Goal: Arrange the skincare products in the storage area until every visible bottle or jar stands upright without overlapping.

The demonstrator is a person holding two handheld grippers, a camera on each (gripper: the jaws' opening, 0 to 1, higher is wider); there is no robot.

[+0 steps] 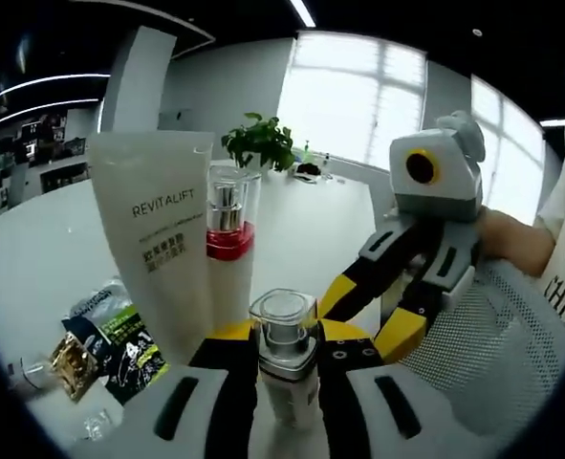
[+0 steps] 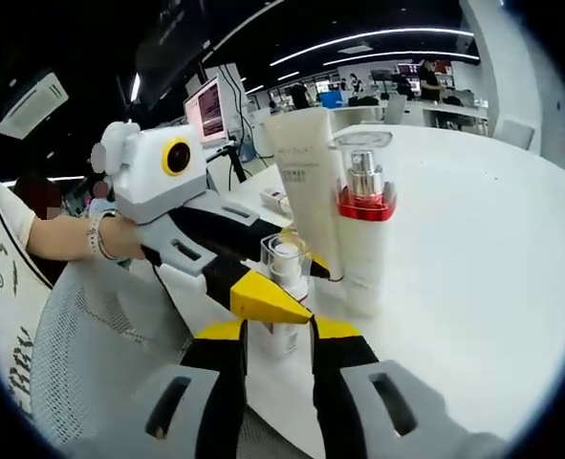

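My left gripper [image 1: 284, 342] is shut on a small white bottle with a clear cap [image 1: 282, 316], which stands upright on the white table [image 1: 320, 220]. Just behind it stand a tall white REVITALIFT tube [image 1: 158, 239] and a white bottle with a red band and clear cap [image 1: 230, 239], both upright and close together. My right gripper [image 1: 373, 316] comes in from the right, jaws apart, beside the small bottle. In the right gripper view, my right gripper [image 2: 282, 330] is open just short of the small bottle [image 2: 287, 260], which the left gripper [image 2: 268, 292] holds. The tube [image 2: 306, 182] and red-banded bottle [image 2: 363, 220] stand behind.
Green and dark sachets [image 1: 119, 335] and a small gold packet [image 1: 70, 361] lie flat on the table at the left. A potted plant [image 1: 259, 143] stands far back. A white mesh chair back [image 1: 492, 354] [image 2: 91, 335] sits at the table edge, near a person's hand [image 2: 81, 234].
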